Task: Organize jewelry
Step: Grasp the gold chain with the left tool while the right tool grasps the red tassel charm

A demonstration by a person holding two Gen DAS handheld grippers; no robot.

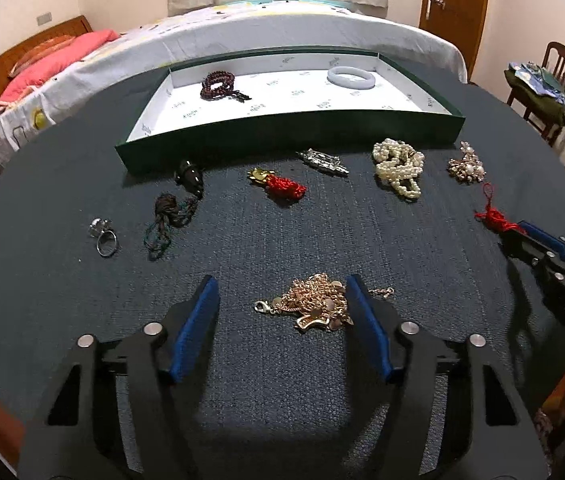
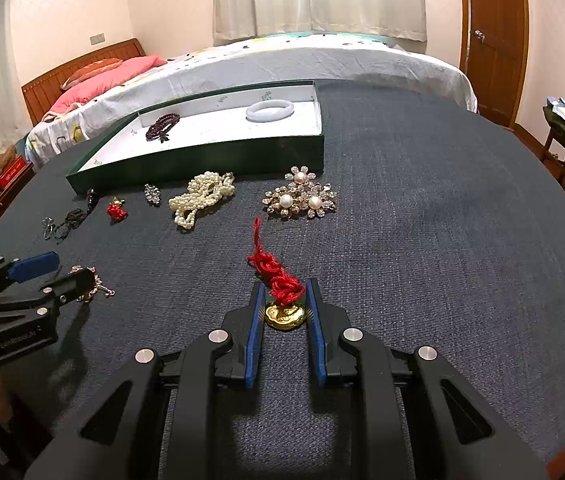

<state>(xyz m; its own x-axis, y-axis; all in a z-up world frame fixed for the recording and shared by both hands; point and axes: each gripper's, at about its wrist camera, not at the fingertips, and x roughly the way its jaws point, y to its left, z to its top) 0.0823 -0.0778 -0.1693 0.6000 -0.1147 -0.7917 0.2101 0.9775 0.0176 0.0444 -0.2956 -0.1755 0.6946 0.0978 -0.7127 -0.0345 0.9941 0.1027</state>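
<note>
While both tools work low over the dark desk [image 1: 282,232], the jewelry can be counted: two pieces lie inside the green tray [image 1: 290,136], a dark red bead bracelet [image 1: 220,85] and a pale bangle [image 1: 350,77]. Eight more pieces lie loose on the desk. In a row just before the tray lie a silver ring [image 1: 103,232], a dark corded pendant [image 1: 178,200], a small red-knot charm [image 1: 278,185], a silver brooch [image 1: 323,162], a pearl necklace [image 1: 398,168] and a pearl flower brooch [image 2: 300,198]. Nearer are a gold chain [image 1: 314,304] and a red-knot gold charm [image 2: 282,296].

From the right wrist view the ring and corded pendant are too small to make out well, and the gold chain is mostly hidden behind the left tool's finger. From the left wrist view the right tool's fingertips are seen only edge-on at the frame's side, with the red cord [image 1: 496,216] trailing out of them.

The left tool [image 1: 282,300] stands released, its jaws apart around the gold chain: the right pad touches the heap's edge, the left pad stands clear of it. The right tool [image 2: 282,304] is clenched on the red-knot gold charm, its pads pressing the gold piece and knot from both sides, with the cord running forward toward the flower brooch.
</note>
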